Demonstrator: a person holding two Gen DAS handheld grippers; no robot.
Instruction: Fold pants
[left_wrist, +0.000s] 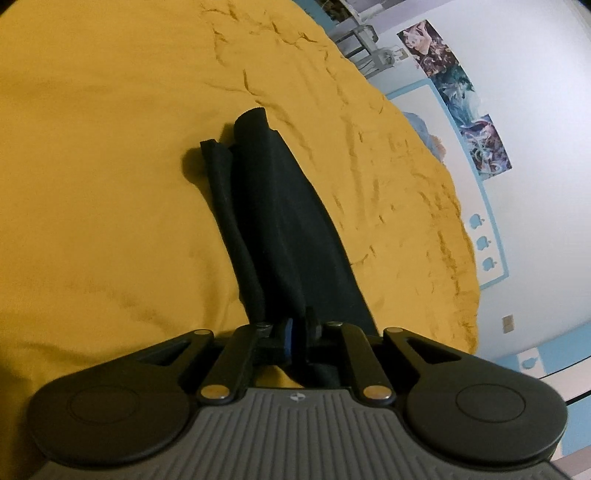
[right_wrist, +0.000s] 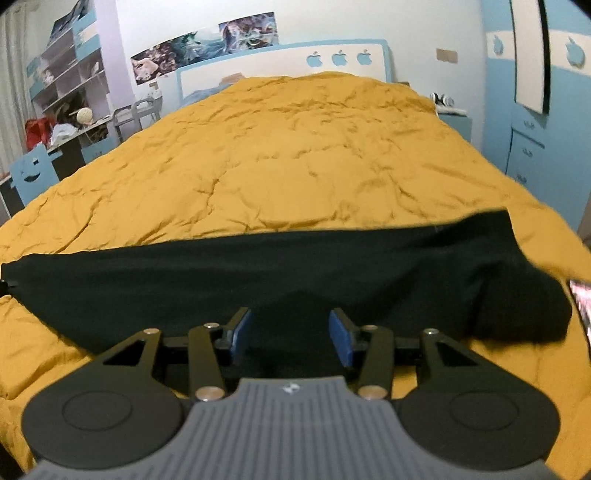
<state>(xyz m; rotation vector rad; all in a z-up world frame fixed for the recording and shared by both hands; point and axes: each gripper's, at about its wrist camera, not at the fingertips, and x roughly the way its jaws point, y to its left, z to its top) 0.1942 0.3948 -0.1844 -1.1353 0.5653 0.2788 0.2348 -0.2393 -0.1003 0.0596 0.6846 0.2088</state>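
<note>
Black pants (left_wrist: 280, 221) lie stretched out on a yellow bedspread (left_wrist: 110, 166). In the left wrist view my left gripper (left_wrist: 297, 338) is shut on one end of the pants, which run away from it up the frame. In the right wrist view the pants (right_wrist: 258, 269) lie across the frame as a long dark band. My right gripper (right_wrist: 291, 338) is open, its blue pads (right_wrist: 341, 341) on either side of a raised fold of black cloth at the pants' near edge.
The bedspread (right_wrist: 277, 147) covers the whole bed up to a blue-and-white headboard (right_wrist: 288, 59). A desk, blue chair (right_wrist: 33, 171) and shelves stand at the left, a blue wardrobe (right_wrist: 535, 129) at the right. A phone-like object (right_wrist: 581, 306) lies at the right edge.
</note>
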